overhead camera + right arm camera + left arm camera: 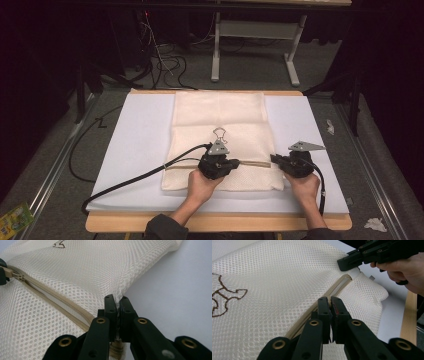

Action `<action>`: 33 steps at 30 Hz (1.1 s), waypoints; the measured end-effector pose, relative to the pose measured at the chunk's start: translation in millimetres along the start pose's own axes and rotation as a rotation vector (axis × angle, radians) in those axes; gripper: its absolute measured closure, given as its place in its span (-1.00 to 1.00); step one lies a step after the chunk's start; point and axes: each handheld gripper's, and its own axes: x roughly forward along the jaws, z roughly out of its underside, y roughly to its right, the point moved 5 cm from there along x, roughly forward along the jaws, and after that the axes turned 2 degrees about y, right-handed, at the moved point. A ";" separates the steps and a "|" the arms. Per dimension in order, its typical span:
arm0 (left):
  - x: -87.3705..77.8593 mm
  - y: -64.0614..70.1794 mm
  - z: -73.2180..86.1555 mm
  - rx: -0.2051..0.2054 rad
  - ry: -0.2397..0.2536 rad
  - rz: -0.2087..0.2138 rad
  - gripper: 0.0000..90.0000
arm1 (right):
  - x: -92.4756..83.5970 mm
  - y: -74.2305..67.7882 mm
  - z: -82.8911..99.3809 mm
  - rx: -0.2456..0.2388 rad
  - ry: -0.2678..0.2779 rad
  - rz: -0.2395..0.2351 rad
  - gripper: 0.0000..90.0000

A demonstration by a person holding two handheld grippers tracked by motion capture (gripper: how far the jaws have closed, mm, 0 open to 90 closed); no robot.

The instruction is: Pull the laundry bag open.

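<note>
We see the mesh bag (220,140) flat on the bench (140,150), long axis running away from us, zipper (337,288) crosswise. Left gripper (329,301) jaws pinch the zipper pull; right gripper (117,301) jaws clamp the bag's edge.

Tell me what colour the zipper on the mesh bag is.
Beige, slightly darker than the cream mesh bag; the zipper shows best in the right gripper view.

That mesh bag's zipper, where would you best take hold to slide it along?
By the small tan pull tab on the zipper, coming in low along the track: it sticks out flat from the mesh bag. The left gripper pinches there; the right gripper clamps the bag's end.
</note>
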 end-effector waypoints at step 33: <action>-24.4 -14.2 7.8 -0.022 0.030 -0.011 0.93 | 1.9 -3.4 -2.1 -0.017 -0.027 0.022 0.96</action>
